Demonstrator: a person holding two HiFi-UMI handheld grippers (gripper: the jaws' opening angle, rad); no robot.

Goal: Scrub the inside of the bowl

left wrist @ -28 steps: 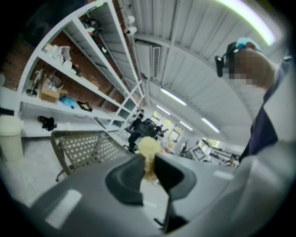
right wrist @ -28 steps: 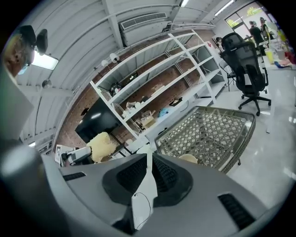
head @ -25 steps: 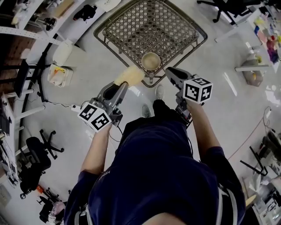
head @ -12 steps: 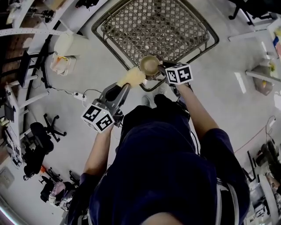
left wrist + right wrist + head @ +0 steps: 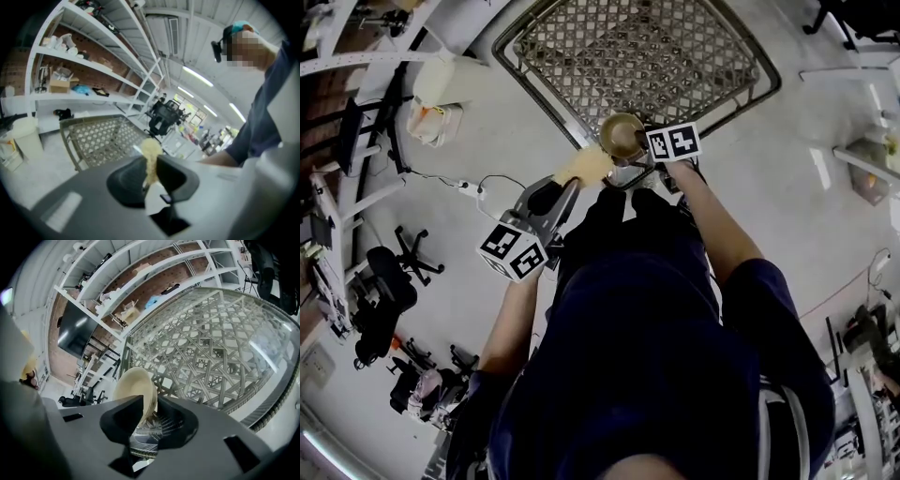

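At upper centre scrubbing looks unstarted: right gripper (image 5: pixel 643 141), jaws just opened wide, straddles the bowl (image 5: pixel 622 137) rim; left gripper (image 5: pixel 569 185), jaws clamped, holds the sponge (image 5: pixel 584 164)

- The left gripper (image 5: pixel 151 169) has two dark grey jaws; they squeeze a soft pale yellow sponge (image 5: pixel 151 151), which sticks up between them
- A brown woven lattice table (image 5: pixel 96 136) with a metal frame stands behind; a black office chair (image 5: pixel 164 117) is past it
- A white plastic bin (image 5: pixel 27 136) sits at the left; tall white metal shelves (image 5: pixel 93 56) rise above it
- A person's dark blue sleeve (image 5: pixel 269 126) fills the right side
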